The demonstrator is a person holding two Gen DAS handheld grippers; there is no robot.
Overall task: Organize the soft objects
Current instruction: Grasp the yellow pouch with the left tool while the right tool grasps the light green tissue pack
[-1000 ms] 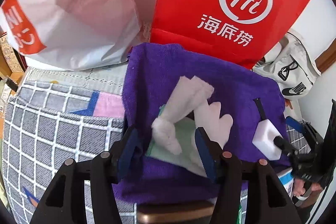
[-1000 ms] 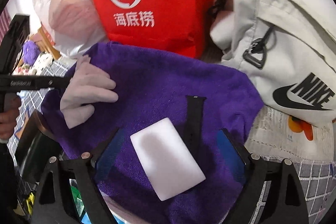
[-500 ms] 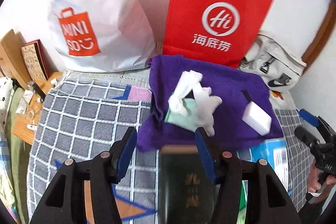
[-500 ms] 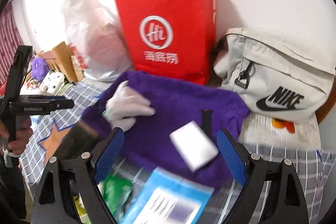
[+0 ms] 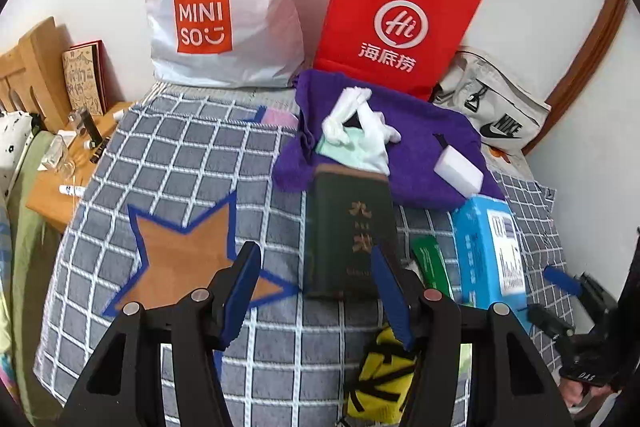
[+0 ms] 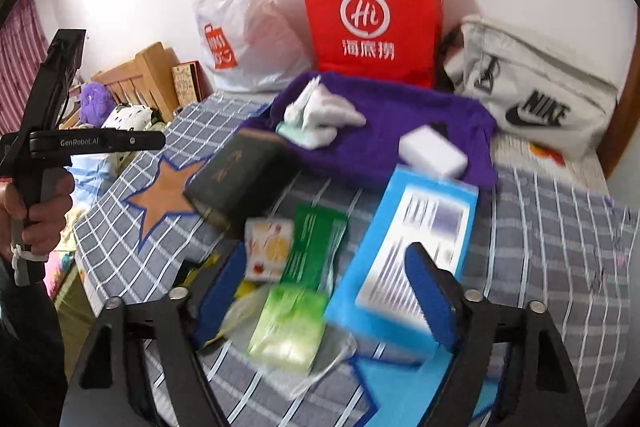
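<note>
A purple towel (image 5: 424, 143) (image 6: 392, 131) lies on the checked bedspread in front of the red bag. On it rest white gloves (image 5: 360, 123) (image 6: 320, 111), a mint cloth (image 5: 344, 149) and a white sponge block (image 5: 458, 169) (image 6: 434, 149). My left gripper (image 5: 316, 259) hovers open over the bedspread, well back from the towel, with nothing held. My right gripper (image 6: 326, 259) is above loose packets; its jaws are closing and grip nothing. A yellow-and-black soft item (image 5: 380, 379) lies below the left gripper.
A dark green book (image 5: 348, 227), a blue box (image 6: 416, 239), a green packet (image 6: 316, 247) and a pale green pack (image 6: 288, 327) lie on the bed. A Miniso bag (image 5: 224, 7), a red paper bag (image 5: 396, 23) and a Nike bag (image 6: 532, 87) line the wall. A wooden side table (image 5: 68, 183) stands left.
Both grippers have drawn back and up from the purple towel, leaving the gloves and the sponge on it. Much more of the bed is in view. The right jaws stand narrower.
</note>
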